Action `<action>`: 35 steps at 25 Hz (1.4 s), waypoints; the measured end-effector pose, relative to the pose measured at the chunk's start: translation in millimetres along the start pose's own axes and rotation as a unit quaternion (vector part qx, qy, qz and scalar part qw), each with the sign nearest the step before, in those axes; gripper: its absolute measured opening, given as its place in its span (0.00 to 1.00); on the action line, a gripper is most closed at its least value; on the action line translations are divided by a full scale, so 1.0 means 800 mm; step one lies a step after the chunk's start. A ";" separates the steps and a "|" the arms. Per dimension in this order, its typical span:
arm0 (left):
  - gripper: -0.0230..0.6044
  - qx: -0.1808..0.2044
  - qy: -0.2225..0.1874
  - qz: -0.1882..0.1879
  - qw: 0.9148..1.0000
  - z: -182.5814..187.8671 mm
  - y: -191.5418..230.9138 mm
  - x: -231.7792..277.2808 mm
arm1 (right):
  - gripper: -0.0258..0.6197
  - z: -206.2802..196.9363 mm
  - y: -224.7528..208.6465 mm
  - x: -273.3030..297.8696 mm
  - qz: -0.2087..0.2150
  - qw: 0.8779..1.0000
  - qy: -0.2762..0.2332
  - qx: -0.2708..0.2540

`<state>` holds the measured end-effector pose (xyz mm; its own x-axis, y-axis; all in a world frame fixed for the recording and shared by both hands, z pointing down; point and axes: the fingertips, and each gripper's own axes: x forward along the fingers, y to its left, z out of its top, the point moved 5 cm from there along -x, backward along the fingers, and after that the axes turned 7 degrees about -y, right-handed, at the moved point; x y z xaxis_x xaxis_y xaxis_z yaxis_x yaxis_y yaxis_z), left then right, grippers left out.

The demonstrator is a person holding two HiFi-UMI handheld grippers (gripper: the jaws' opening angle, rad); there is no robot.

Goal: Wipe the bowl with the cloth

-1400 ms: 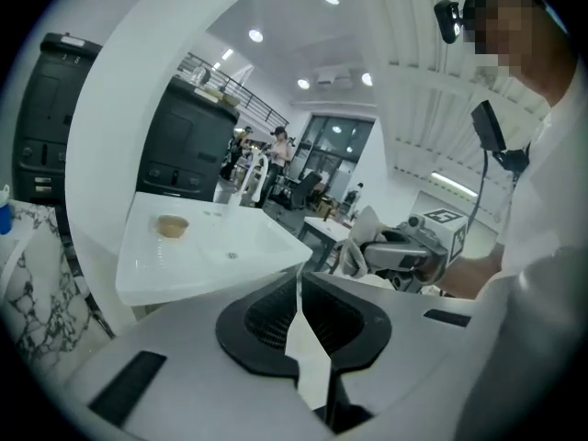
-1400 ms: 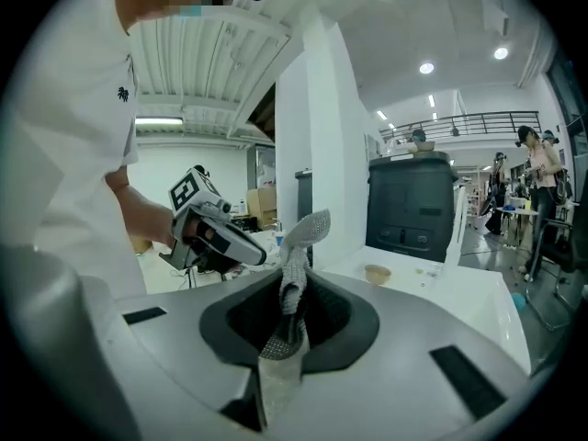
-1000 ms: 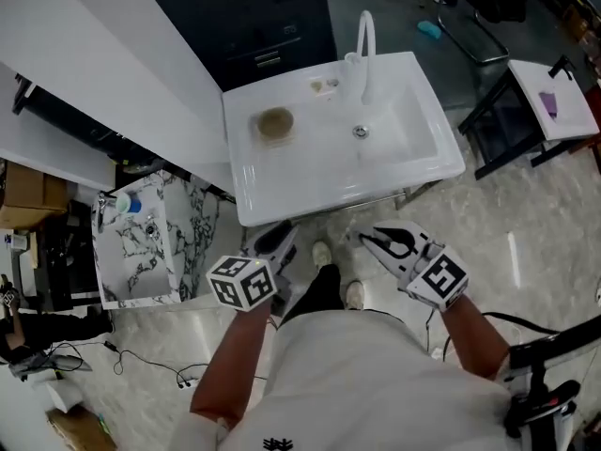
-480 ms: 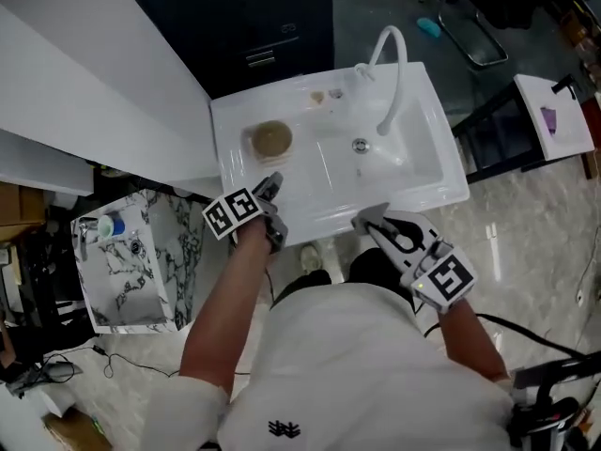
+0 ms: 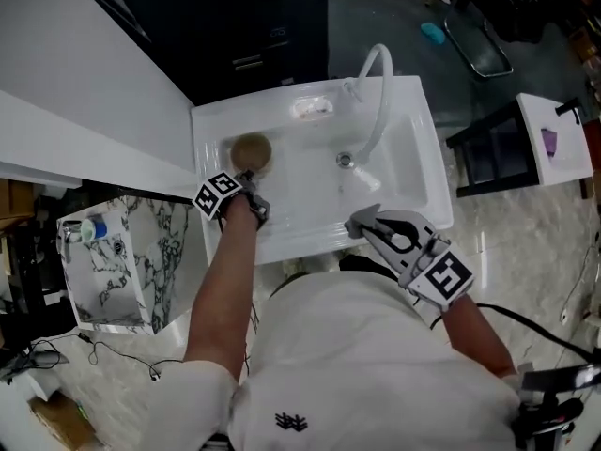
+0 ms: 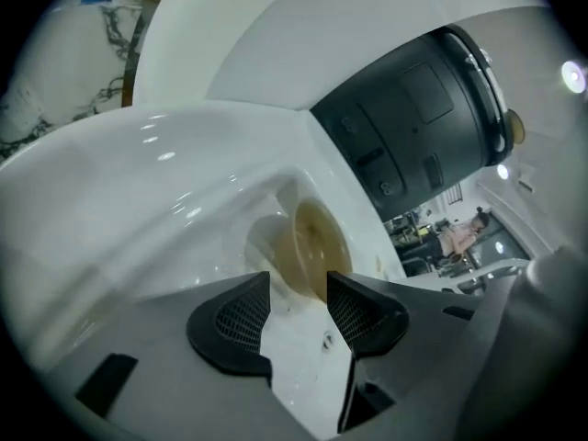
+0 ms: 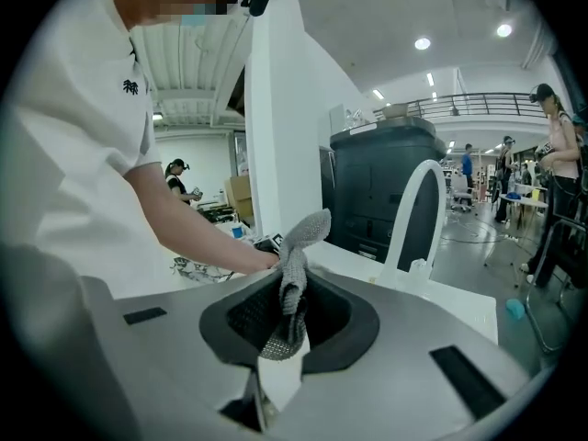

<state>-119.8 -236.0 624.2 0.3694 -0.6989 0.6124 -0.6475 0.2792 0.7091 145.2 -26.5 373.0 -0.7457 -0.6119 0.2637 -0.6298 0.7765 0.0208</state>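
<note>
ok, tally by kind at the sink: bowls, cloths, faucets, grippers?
bowl: 1
cloth: 1
faucet: 1
grippers: 2 (left gripper, jaws opening, nothing gripped; right gripper, jaws shut on the cloth)
total: 5

Bright, even indoor light. Ceiling lamps (image 7: 423, 42) glow far off; glare streaks the white sink (image 6: 138, 219). Both gripper views bend and darken at the edges; the bowl (image 6: 312, 246) looks soft.
</note>
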 end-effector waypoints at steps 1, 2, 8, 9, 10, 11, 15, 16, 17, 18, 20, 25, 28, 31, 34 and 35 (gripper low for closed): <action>0.34 -0.008 -0.006 0.010 1.000 0.001 0.003 0.004 | 0.11 0.000 -0.008 -0.005 0.005 1.000 -0.003 0.002; 0.34 -0.016 -0.012 0.016 1.000 0.001 0.005 0.007 | 0.11 0.000 -0.015 -0.009 0.011 1.000 -0.007 0.003; 0.07 -0.016 -0.030 0.039 0.999 -0.002 0.005 0.008 | 0.11 -0.014 -0.051 -0.033 0.044 0.999 -0.007 0.007; 0.07 -0.008 -0.033 0.042 0.999 -0.003 0.003 0.003 | 0.11 -0.016 -0.055 -0.035 0.052 0.999 -0.008 0.008; 0.07 0.000 -0.036 0.044 0.998 -0.004 0.000 -0.003 | 0.11 -0.018 -0.057 -0.035 0.062 0.998 -0.007 0.008; 0.06 0.011 -0.038 0.045 0.998 -0.006 -0.003 -0.009 | 0.11 -0.020 -0.058 -0.035 0.075 0.997 -0.005 0.007; 0.06 0.072 -0.037 0.049 0.995 -0.017 -0.020 -0.043 | 0.11 -0.025 -0.051 -0.019 0.129 0.992 0.009 0.006; 0.06 0.091 -0.035 0.049 0.994 -0.020 -0.026 -0.054 | 0.11 -0.025 -0.047 -0.011 0.139 0.990 0.009 0.006; 0.06 0.111 -0.033 0.046 0.992 -0.024 -0.032 -0.066 | 0.11 -0.025 -0.044 -0.002 0.148 0.989 0.011 0.003; 0.06 0.130 -0.031 0.041 0.990 -0.028 -0.041 -0.077 | 0.11 -0.023 -0.041 0.007 0.155 0.988 0.013 -0.004; 0.06 0.154 -0.029 0.022 0.987 -0.038 -0.061 -0.099 | 0.11 -0.016 -0.035 0.025 0.164 0.986 0.012 -0.023; 0.06 0.181 -0.012 -0.004 0.983 -0.061 -0.102 -0.155 | 0.11 0.005 -0.014 0.076 0.157 0.985 0.006 -0.065; 0.06 0.172 -0.006 -0.004 0.985 -0.068 -0.114 -0.182 | 0.11 0.003 -0.005 0.116 0.131 0.987 0.015 -0.095; 0.06 0.171 -0.004 -0.001 0.985 -0.068 -0.121 -0.198 | 0.11 -0.013 0.002 0.155 0.106 0.977 0.056 -0.176; 0.06 0.189 0.002 -0.002 0.982 -0.065 -0.126 -0.206 | 0.11 -0.032 0.010 0.181 0.086 0.951 0.108 -0.275; 0.06 0.194 0.003 -0.005 0.981 -0.063 -0.127 -0.207 | 0.11 -0.038 0.013 0.188 0.083 0.940 0.125 -0.305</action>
<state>-81.3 -115.3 468.3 0.3799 -0.6954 0.6100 -0.8483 0.0010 0.5295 33.4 -105.8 442.2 -0.7000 -0.4795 0.5292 -0.2102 0.8465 0.4891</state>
